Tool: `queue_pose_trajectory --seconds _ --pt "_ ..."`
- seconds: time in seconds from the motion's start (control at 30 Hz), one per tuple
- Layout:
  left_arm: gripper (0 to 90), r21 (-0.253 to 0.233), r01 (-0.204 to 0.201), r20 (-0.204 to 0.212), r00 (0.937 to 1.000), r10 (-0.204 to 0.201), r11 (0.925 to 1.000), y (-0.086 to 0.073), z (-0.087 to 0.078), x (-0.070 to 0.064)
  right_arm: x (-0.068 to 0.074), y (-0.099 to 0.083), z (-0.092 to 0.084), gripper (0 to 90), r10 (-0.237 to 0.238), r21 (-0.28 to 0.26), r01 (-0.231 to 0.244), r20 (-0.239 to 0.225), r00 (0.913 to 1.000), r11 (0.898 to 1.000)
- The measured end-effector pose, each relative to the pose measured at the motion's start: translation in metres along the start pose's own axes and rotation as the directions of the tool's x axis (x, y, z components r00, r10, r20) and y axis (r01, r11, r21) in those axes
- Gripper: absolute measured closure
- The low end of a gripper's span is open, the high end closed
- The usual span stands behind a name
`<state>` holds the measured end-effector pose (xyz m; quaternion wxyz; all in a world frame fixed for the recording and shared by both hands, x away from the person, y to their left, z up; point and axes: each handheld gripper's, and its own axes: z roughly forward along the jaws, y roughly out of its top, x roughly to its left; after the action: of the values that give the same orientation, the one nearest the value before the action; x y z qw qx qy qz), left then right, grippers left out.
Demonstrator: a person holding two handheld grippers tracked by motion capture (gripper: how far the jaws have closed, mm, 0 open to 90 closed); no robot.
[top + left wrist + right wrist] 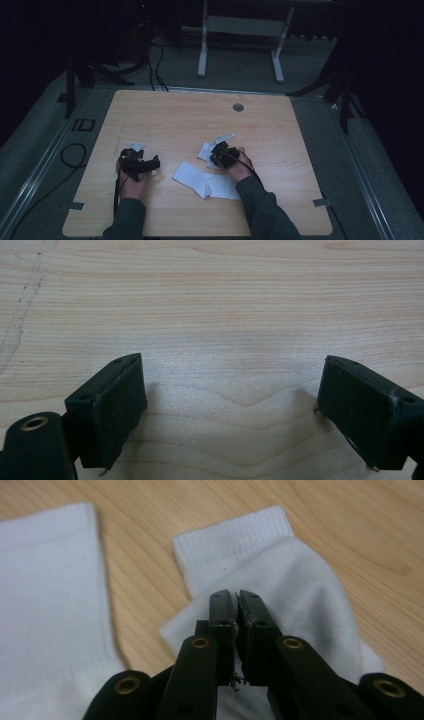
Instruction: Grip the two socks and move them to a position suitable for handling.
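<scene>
Two white socks on a light wooden worktop point(200, 115), well apart from its edges. The larger sock point(205, 182) lies flat toward the person's side, between the two hands; in the right gripper view it shows beside the other, a strip of bare wood between them. The smaller sock point(280, 575) lies just beyond it, ribbed cuff pointing away from the camera, part of it folded over. Right gripper point(237, 600): jaws drawn nearly together over the smaller sock; whether cloth is pinched between them cannot be told. Left gripper point(232, 405): jaws set wide, nothing between them, resting low over bare wood, well apart from both socks. One round grey insert point(238, 107) near the worktop's far edge.
</scene>
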<state>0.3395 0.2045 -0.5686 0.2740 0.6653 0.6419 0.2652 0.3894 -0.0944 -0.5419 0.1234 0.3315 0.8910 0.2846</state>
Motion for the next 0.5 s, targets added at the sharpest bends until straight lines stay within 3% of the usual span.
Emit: queue_pose_trajectory --seconds 0.17,0.3,0.5 --pt "11.9 0.0 0.001 0.0 1.0 -0.001 1.0 0.0 0.0 0.0 0.005 0.007 -0.004 81.9 -0.003 -0.009 0.003 -0.045 0.999 1.0" --pt "11.9 0.0 0.001 0.0 1.0 -0.001 1.0 0.0 0.0 0.0 -0.011 0.012 -0.024 79.5 0.046 -0.072 -0.049 -0.039 0.9982 0.996" --pt "11.9 0.001 0.0 0.0 1.0 0.0 1.0 0.0 0.0 0.0 -0.035 0.01 -0.038 72.1 0.121 -0.075 -0.123 -0.021 0.9924 0.99"
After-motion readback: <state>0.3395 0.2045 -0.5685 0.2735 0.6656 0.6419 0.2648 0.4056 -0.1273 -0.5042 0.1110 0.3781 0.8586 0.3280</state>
